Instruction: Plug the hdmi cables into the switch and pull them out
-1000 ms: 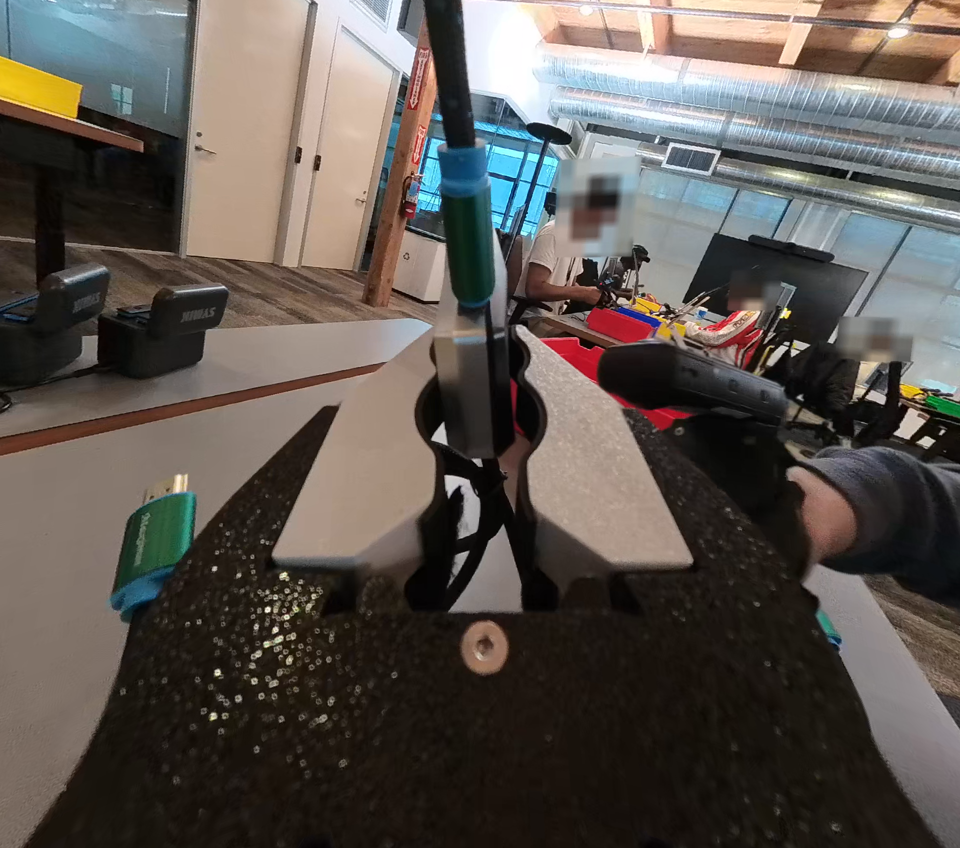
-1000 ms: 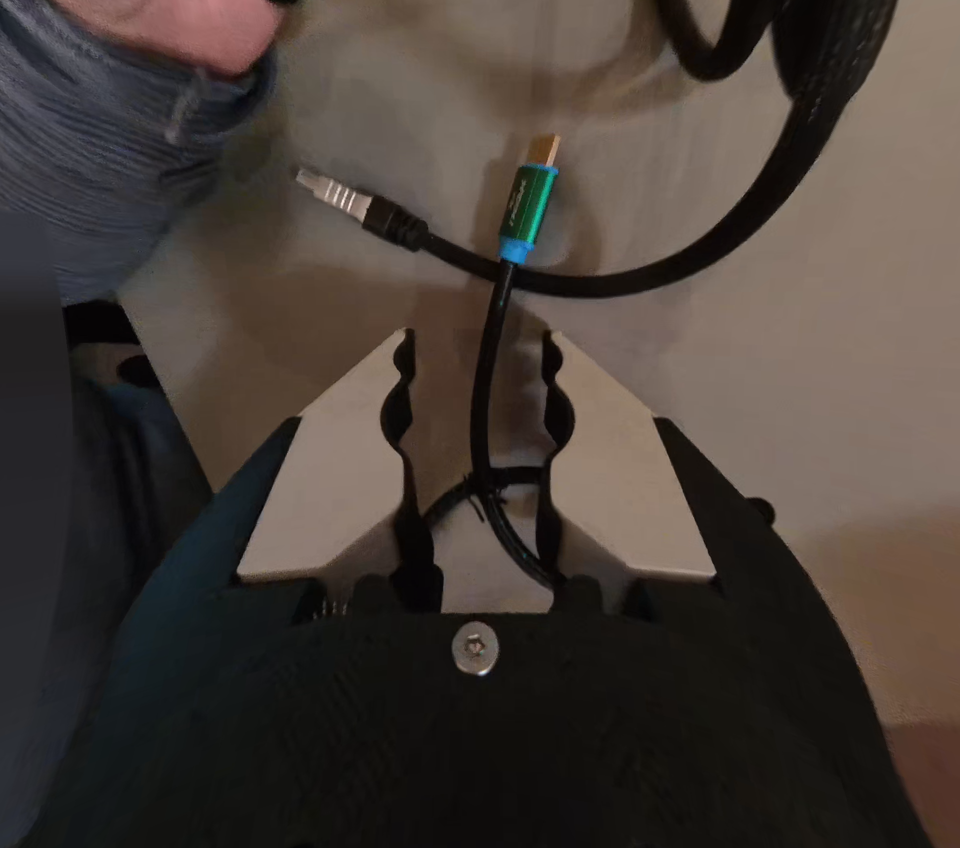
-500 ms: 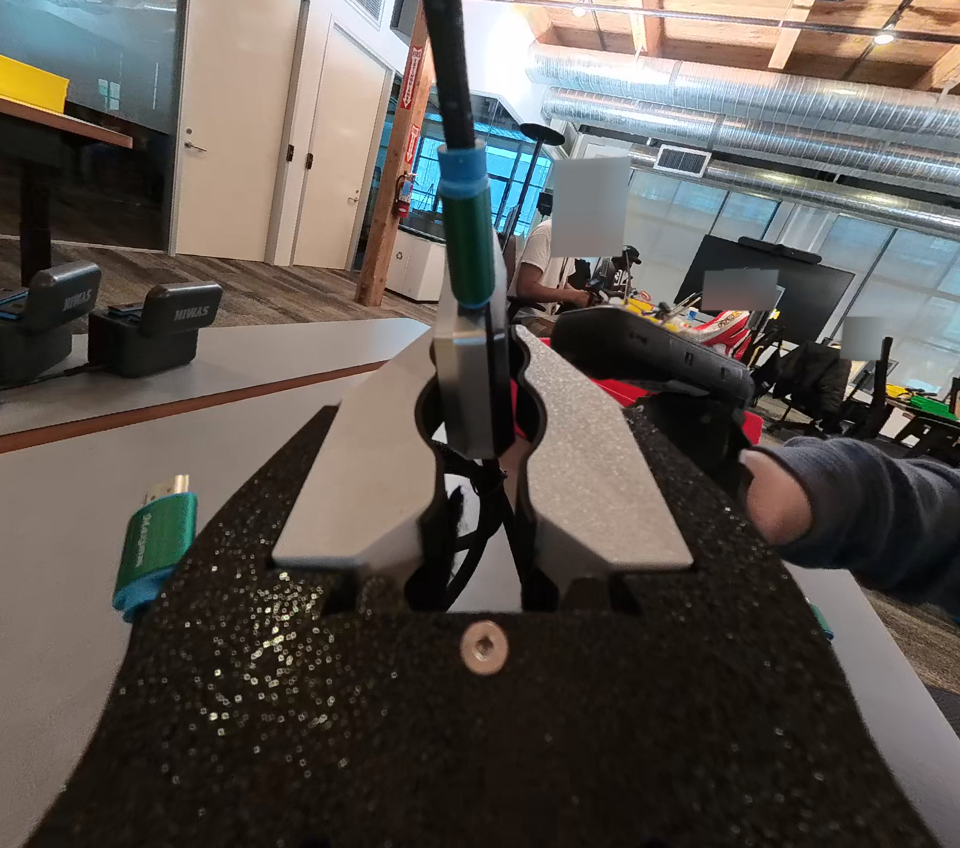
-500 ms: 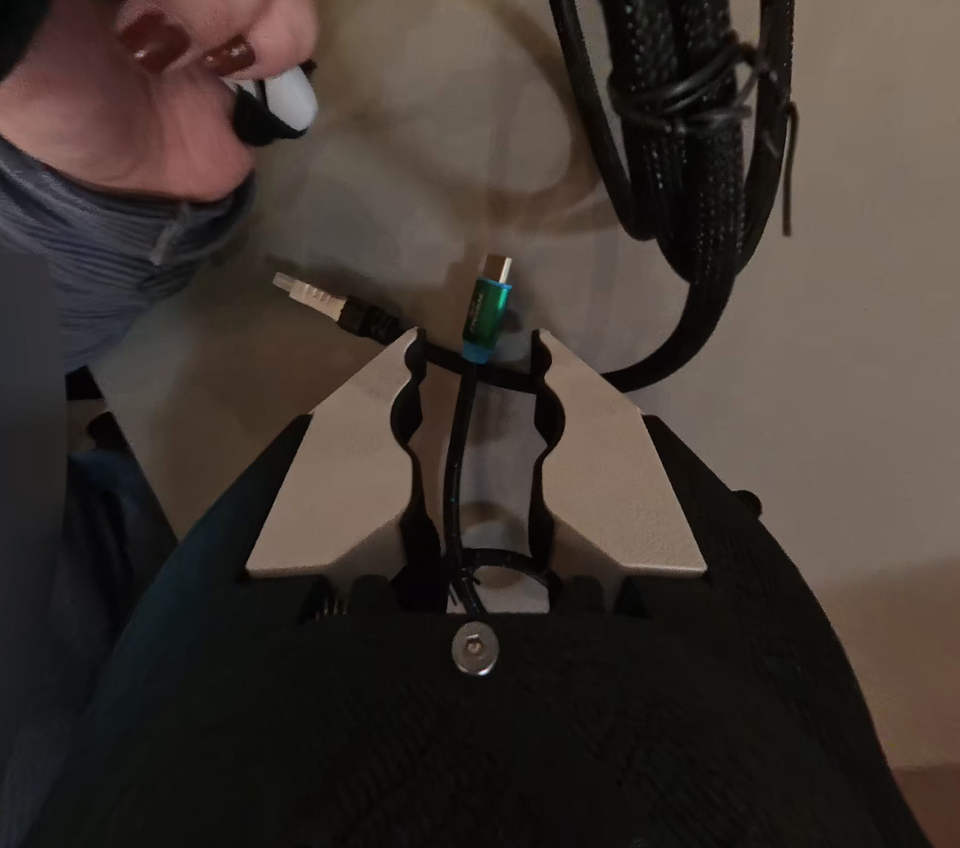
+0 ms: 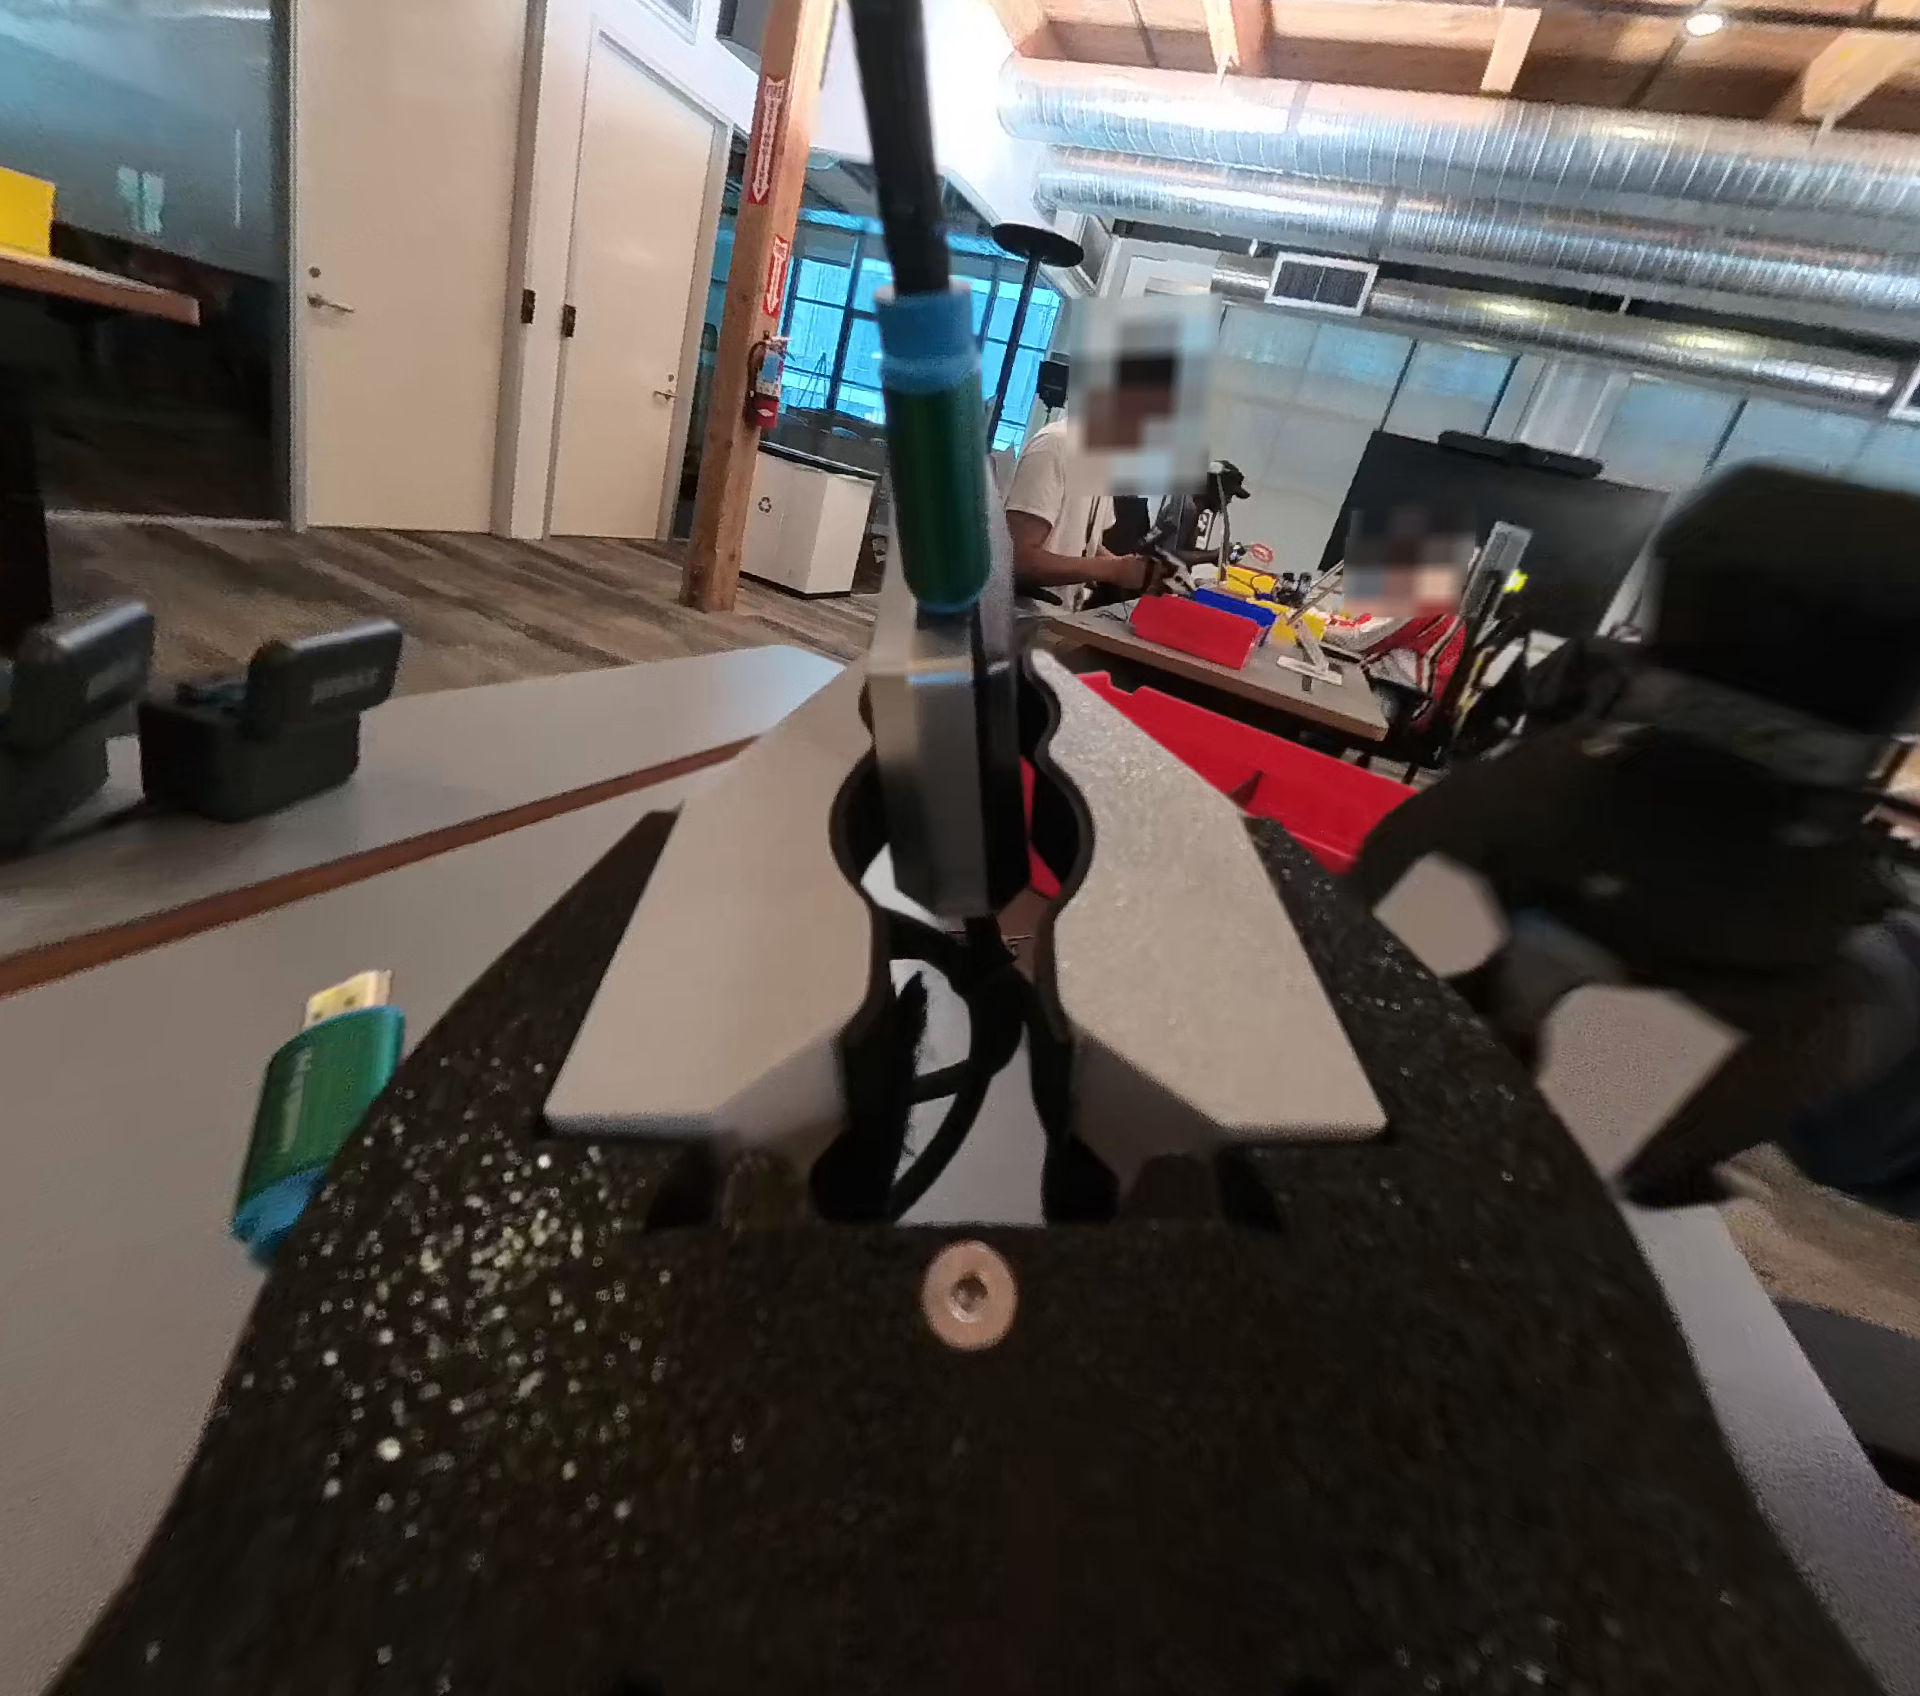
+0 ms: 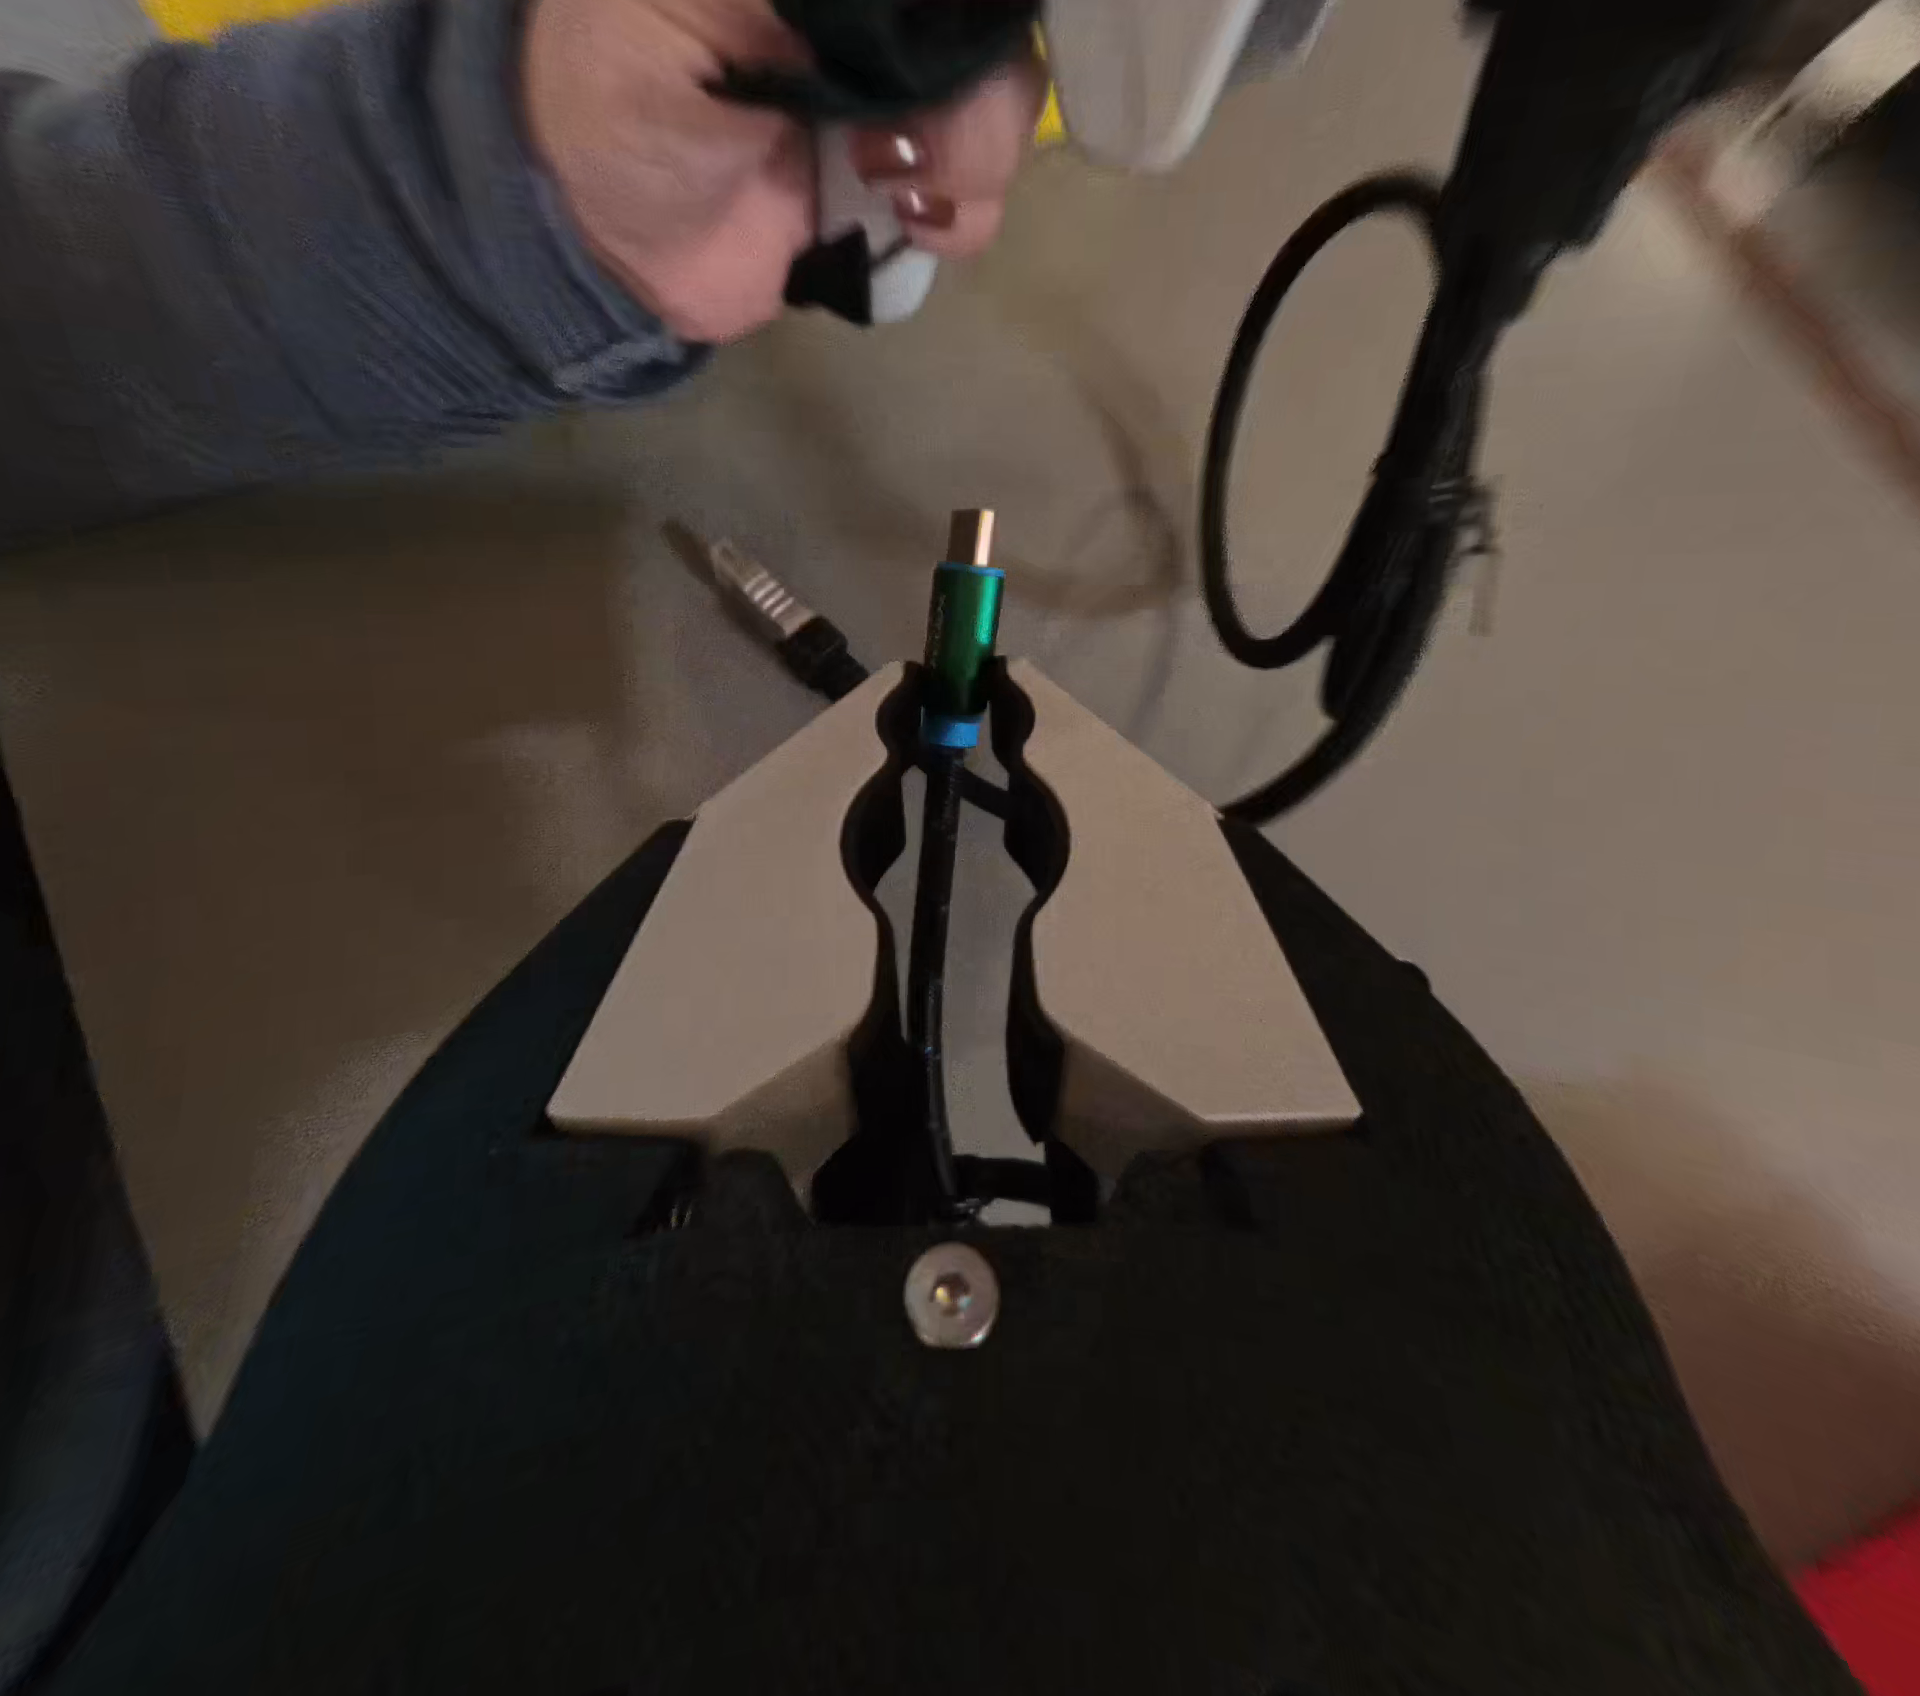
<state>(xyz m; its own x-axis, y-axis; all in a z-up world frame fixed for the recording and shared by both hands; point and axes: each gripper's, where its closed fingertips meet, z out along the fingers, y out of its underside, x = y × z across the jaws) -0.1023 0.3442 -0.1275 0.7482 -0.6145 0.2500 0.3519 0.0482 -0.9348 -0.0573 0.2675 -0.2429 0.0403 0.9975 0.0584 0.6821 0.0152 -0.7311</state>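
Note:
My left gripper [image 5: 953, 667] is shut on a small grey switch [image 5: 925, 794] and holds it upright above the table. A green HDMI plug [image 5: 935, 493] with a blue collar sits in the switch's top, and its black cable runs upward. A second green HDMI plug [image 5: 317, 1111] lies on the grey table at the left. In the right wrist view, my right gripper [image 6: 958, 670] is shut on a green HDMI plug [image 6: 964, 623]. Its gold tip points forward and its cable runs back between the fingers. My right gripper also shows blurred in the left wrist view [image 5: 1662, 867].
A silver-tipped black cable end [image 6: 764, 592] lies just left of the held plug. A tied bundle of black cable [image 6: 1439, 441] hangs at the right. A hand in a grey sleeve [image 6: 343, 233] holds the left gripper above. Two black devices [image 5: 270, 711] and a red bin [image 5: 1236, 753] stand beyond.
My right gripper has moved forward over the green plug on the table and closed on it. My left gripper still holds the switch with its plug in, almost unmoved.

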